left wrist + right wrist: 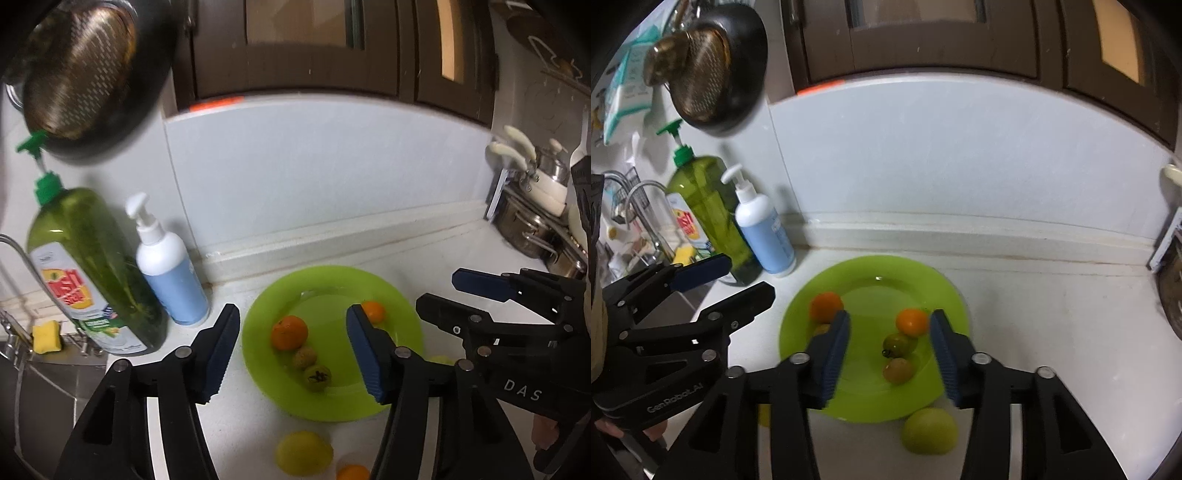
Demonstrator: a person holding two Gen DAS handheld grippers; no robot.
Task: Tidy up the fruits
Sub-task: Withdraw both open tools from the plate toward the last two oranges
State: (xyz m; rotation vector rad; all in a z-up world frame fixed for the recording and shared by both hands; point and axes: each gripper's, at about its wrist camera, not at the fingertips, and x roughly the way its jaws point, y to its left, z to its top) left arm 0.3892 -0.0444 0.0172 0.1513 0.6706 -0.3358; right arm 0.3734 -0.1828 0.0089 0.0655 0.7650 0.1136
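Note:
A lime-green plate (369, 291) (849, 284) lies on the white counter. It holds a mandarin (289, 331) (826, 305), a smaller orange fruit (373, 311) (911, 321), a brownish fruit (304, 357) (898, 370) and a green tomato (317, 377) (899, 344). A yellow lemon (303, 457) and an orange fruit (352, 472) lie on the counter in front of the plate. A green-yellow fruit (929, 430) lies by the plate's near edge. My left gripper (293, 354) (735, 280) is open and empty over the plate. My right gripper (890, 362) (447, 291) is open and empty above the plate.
A green dish-soap bottle (96, 269) (709, 206) and a white-blue pump bottle (170, 266) (762, 232) stand left of the plate. A sink with a yellow sponge (46, 336) is further left. Steel pots (535, 218) stand at the right. A dark colander (85, 74) hangs above.

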